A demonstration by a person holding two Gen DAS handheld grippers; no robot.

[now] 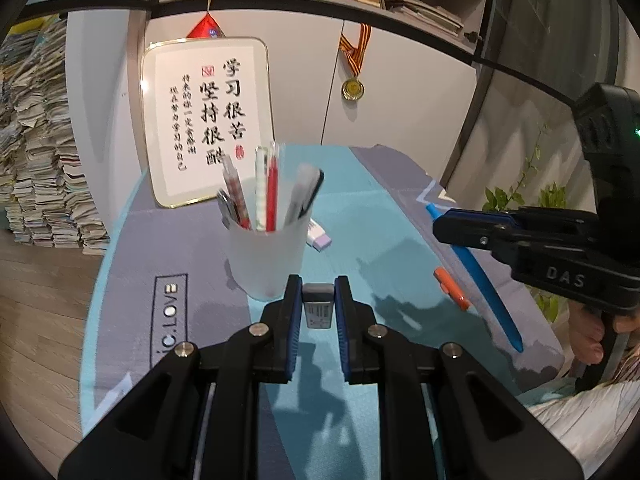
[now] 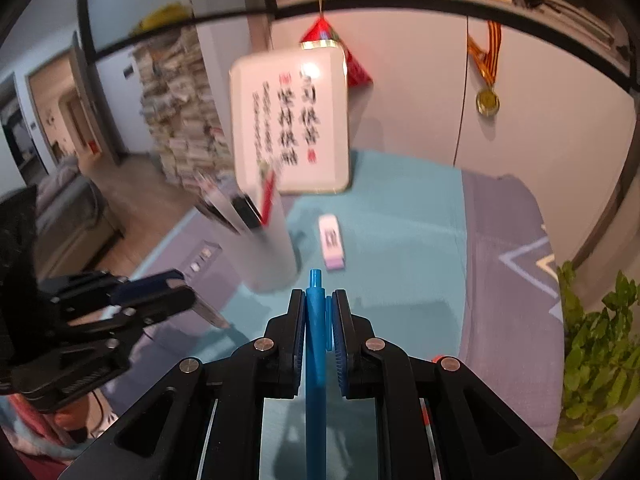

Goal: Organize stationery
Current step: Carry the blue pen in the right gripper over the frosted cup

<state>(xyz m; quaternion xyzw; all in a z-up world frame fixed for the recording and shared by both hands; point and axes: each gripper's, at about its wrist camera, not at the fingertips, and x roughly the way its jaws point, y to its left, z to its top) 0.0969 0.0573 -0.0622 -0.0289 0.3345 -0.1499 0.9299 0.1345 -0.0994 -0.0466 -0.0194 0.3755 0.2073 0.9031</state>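
Your left tool [image 1: 318, 300] clenched on one small grey eraser [image 1: 318, 307], just before one frosted cup [image 1: 267, 256] on counter [image 1: 360, 208]. Your right tool [image 2: 318, 308] grasping one blue pen [image 2: 316, 320]. One orange pen [image 1: 452, 288] and one white-purple eraser [image 1: 319, 238] lie loose.

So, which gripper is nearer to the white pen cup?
Left. The left gripper, shut on a small grey eraser, hangs just before the white pen cup. The right gripper, holding the blue pen, is farther off beside it.
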